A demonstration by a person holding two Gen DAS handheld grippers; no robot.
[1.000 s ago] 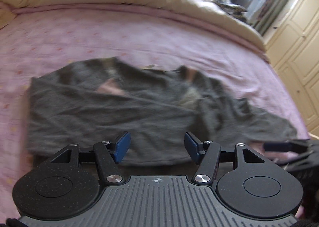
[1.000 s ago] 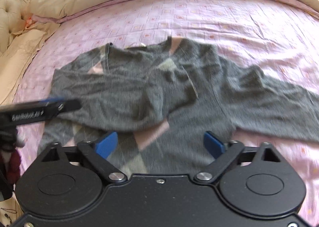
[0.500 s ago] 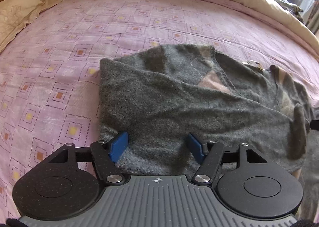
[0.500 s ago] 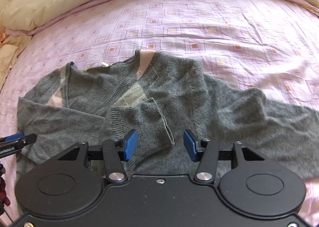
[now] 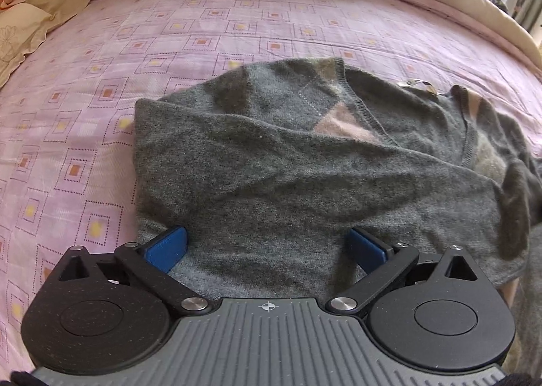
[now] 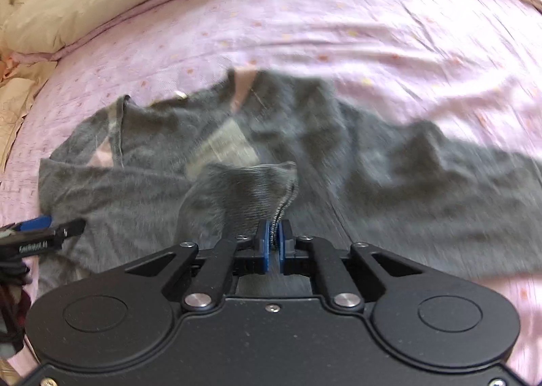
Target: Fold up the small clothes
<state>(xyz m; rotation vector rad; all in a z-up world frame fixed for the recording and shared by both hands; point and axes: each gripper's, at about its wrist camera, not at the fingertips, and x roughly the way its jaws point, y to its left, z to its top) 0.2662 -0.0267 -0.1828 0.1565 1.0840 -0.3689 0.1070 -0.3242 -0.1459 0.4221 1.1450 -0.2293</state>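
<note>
From the left wrist camera, the left gripper (image 5: 267, 247) hangs low over the near edge of the grey sweater (image 5: 305, 176), its blue pads spread wide with nothing between them; half a second ago they stood closer together over the same folded-in sleeve, so this hand has let its fingers out rather than taken hold. The sweater lies flat on the pink patterned bedsheet (image 5: 135, 47), one sleeve already laid across the chest. From the right wrist camera, blurred by motion, the right gripper (image 6: 275, 243) has gone from open, straddling the ribbed cuff (image 6: 261, 189), to clamped tight on that cuff's edge, which now stands up off the body of the sweater. The other sleeve stretches out to the right, not folded. I judge that the right hand is repositioning the folded sleeve's end, while the left stays ready to pin the cloth.
</note>
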